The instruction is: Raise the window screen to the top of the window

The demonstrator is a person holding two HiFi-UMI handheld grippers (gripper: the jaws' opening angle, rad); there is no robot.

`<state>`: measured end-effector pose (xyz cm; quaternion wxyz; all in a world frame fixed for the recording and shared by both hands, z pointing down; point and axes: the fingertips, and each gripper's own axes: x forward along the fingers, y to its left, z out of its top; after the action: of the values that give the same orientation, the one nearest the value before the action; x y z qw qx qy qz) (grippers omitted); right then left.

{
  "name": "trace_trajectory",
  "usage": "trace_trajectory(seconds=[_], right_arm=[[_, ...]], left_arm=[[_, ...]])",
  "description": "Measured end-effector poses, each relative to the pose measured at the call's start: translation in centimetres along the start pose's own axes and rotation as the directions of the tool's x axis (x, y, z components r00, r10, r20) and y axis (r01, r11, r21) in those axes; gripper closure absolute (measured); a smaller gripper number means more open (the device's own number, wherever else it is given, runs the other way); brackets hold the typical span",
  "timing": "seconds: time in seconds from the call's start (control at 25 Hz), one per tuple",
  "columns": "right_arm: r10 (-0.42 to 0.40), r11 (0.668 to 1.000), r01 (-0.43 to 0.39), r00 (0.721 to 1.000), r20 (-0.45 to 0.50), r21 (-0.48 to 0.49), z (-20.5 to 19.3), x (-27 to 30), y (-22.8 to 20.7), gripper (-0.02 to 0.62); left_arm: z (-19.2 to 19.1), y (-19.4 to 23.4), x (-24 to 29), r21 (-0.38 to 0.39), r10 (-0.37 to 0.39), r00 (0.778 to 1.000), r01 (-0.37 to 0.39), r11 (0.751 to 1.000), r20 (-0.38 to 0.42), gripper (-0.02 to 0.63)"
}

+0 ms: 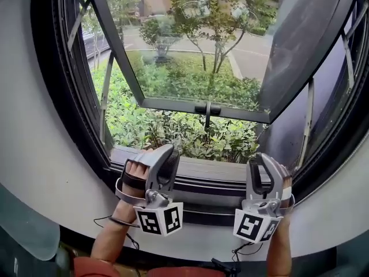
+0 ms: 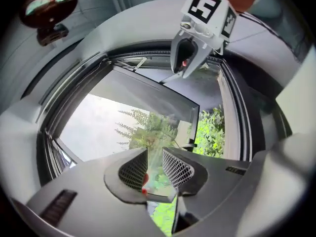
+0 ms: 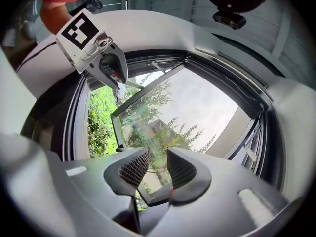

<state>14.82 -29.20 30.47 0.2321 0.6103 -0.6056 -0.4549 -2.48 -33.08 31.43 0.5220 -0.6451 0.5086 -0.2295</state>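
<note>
Two sets of tongs, the left tongs [image 2: 155, 158] and the right tongs [image 3: 158, 157], are partly open and grip nothing; only daylight shows in each gap. Both sit low at the sill, by the dark rail [image 1: 207, 188], well apart from each other. No mesh of the window screen shows across the opening; it is probably packed into that rail. Closing beside the rail would slip off it. Lifting one end first could skew it and jam it in the window frame [image 1: 57, 97].
</note>
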Motion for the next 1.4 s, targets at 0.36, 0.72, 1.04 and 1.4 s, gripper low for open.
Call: trace_trajectory(seconds=[0.36, 0.72, 1.04, 1.4], right_arm=[[0.103, 0.907, -0.105, 0.994, 0.028, 0.408, -0.4, -2.9, 5.1, 0.472], [0.048, 0.676, -0.12, 0.992, 0.119, 0.727, -0.6, -5.7, 6.8, 0.472], [0.09, 0.62, -0.11, 0.994, 0.069, 0.777, -2.4, -7.1, 10.0, 0.472], [0.058, 0.624, -0.061, 0.998, 0.031, 0.779, -3.3, -7.6, 9.7, 0.472]], left_arm=[[-2.7, -4.3, -3.1, -0.578, -0.074, 0.997, 0.052, 0.814, -0.015, 0.514], [-3.5, -6.5, -6.2, -0.882, -0.063, 0.998, 0.019, 0.471, -0.012, 0.514], [-4.0, -10.4, -8.2, -0.905, -0.091, 0.994, -0.022, 0.426, -0.067, 0.515], [-4.1, -10.0, -8.4, -0.894, -0.076, 0.994, -0.041, 0.446, -0.084, 0.515]])
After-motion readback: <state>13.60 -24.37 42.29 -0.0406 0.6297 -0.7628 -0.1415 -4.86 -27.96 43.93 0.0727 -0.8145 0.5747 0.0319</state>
